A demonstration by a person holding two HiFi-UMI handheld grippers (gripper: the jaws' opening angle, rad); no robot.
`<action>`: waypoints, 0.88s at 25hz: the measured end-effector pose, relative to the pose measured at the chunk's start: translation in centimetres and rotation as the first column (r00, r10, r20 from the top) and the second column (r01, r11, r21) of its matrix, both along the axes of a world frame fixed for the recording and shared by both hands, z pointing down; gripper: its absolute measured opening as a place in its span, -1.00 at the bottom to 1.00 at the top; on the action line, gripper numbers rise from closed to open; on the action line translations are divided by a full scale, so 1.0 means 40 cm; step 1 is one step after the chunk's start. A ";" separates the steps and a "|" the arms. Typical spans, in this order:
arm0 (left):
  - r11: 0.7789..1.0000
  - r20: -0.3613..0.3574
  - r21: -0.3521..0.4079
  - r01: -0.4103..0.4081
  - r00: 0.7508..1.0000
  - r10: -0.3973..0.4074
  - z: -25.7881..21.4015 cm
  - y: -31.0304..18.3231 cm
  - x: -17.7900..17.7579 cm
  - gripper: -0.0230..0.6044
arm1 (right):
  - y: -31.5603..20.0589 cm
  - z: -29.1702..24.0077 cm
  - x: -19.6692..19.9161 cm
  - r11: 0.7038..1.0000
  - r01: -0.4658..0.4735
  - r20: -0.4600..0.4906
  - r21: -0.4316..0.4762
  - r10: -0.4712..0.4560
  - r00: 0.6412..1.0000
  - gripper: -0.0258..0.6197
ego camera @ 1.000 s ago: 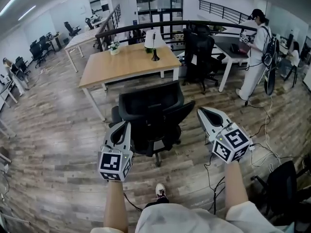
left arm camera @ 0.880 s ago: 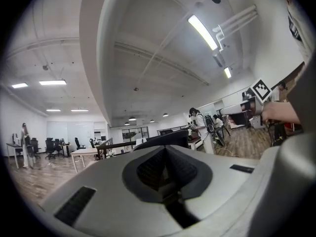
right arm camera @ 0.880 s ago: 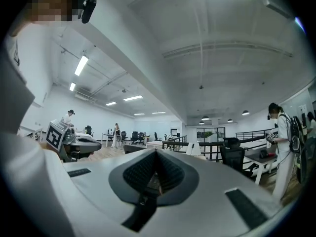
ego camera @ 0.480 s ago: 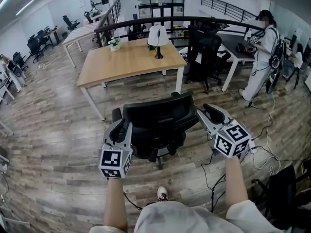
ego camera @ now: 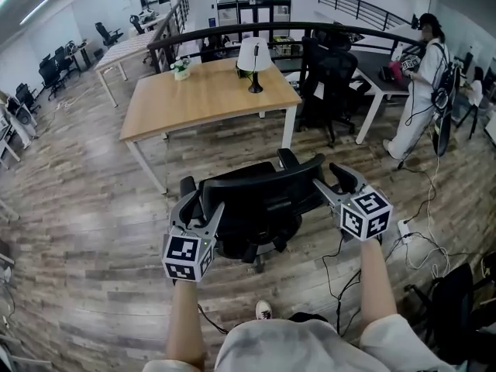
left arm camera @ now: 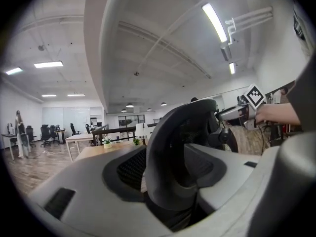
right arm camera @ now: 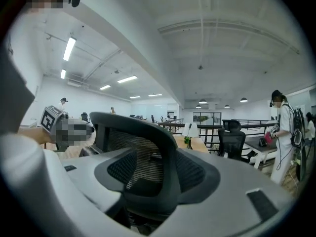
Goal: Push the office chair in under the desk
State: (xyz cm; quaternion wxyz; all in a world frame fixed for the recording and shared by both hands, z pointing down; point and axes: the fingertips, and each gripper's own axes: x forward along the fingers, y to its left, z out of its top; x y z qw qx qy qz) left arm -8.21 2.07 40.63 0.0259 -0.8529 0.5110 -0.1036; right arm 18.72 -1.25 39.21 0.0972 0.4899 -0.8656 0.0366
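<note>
While both sets of jaws are opening, left gripper point(ego camera: 198, 208) and right gripper point(ego camera: 335, 183) straddle the backrest of the office chair point(ego camera: 260, 200) without clamping it. The chair stands short of the desk point(ego camera: 205, 99). Likely next: grip, push forward.

The wood-plank floor point(ego camera: 85, 208) carried a light wooden bench point(ego camera: 201, 103) at twelve o'clock of the head view. The black office chair point(ego camera: 260, 200) stood on the boards toward six o'clock from the bench's near edge, apart from it. On the bench top a white-shaded lamp point(ego camera: 253, 56) stood near the far edge at about one o'clock and a small potted plant point(ego camera: 181, 68) at about eleven o'clock, well apart, while loose black cables point(ego camera: 333, 273) and a white power strip point(ego camera: 404, 229) lay on the floor at four o'clock from the chair.
</note>
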 end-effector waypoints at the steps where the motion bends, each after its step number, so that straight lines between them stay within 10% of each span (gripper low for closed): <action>1: 1.000 -0.004 -0.008 -0.008 1.000 0.008 0.008 -0.009 -0.001 -0.05 | -0.015 0.016 0.001 1.000 -0.005 -0.007 -0.012 0.005 1.000 -0.11; 22: 0.988 -0.108 -0.111 -0.109 0.989 0.097 0.069 -0.155 -0.007 -0.19 | -0.205 0.106 -0.025 0.998 0.017 -0.021 -0.067 -0.018 1.000 -0.09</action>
